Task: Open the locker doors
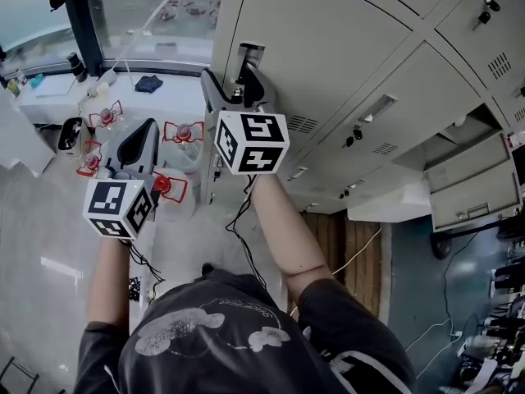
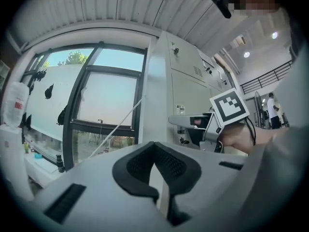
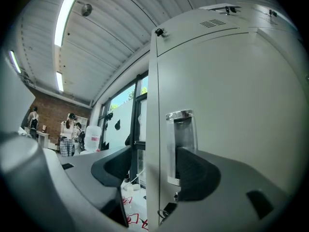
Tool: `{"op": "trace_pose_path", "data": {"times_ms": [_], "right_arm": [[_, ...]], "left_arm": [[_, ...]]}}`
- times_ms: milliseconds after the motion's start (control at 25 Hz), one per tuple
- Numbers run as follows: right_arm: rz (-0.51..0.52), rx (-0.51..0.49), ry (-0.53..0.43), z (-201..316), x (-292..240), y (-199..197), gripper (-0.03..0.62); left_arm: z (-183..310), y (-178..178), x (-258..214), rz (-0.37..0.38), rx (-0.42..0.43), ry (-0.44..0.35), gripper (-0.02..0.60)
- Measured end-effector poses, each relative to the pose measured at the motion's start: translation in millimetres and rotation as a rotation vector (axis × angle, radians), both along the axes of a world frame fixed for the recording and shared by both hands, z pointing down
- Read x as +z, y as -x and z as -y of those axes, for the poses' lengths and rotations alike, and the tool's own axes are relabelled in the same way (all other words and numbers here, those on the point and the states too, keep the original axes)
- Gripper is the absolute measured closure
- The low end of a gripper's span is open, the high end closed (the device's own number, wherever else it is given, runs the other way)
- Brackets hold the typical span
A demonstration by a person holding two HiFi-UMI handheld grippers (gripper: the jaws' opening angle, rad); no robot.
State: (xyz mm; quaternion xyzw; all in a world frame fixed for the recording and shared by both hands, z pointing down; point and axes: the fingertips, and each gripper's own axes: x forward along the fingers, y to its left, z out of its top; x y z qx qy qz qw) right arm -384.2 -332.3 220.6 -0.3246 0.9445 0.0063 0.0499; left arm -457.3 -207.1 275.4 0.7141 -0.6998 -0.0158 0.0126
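I see right gripper (image 3: 154, 175) jaws apart, straddling locker door (image 3: 231, 105) edge by recessed handle (image 3: 179, 139); left gripper (image 2: 157, 170) jaws together, empty.

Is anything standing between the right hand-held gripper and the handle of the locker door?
Nothing visible does. The right hand-held gripper is open at the edge of the locker door, with one jaw already at the handle.

Right hand-held gripper (image 1: 238, 84) raised, jaws apart, left hand-held gripper (image 1: 146, 134) lower, closed
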Motion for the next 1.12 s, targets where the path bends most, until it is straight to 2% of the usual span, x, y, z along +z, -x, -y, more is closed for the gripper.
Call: {"op": "trace_pose_path", "data": {"times_ms": [360,560,800,960,1120], "right_arm": [[0.025,-0.03,0.022,-4,-2,2,0.29],[0.005,0.02,0.011,-22,0,-6,0.29],[0.0,0.143,0.016,-44,-1,-19,0.301],[0.008,0.282,0.019,-54,0,-39,0.363],[0.019,0.37,0.041,-63,1,-58,0.435]], "left_arm": [[6,3,7,-0.036,-0.01,0.007,0.574],[-8,-1,10,-0.034,0.034,0.022,0.574],[-31,-2,2,-0.021,0.102,0.005,0.574],[-47,-3,3,-0.045,0.139,-0.001,0.574],[-58,-6,1,-0.049,0.173,-0.005,0.574]]}}
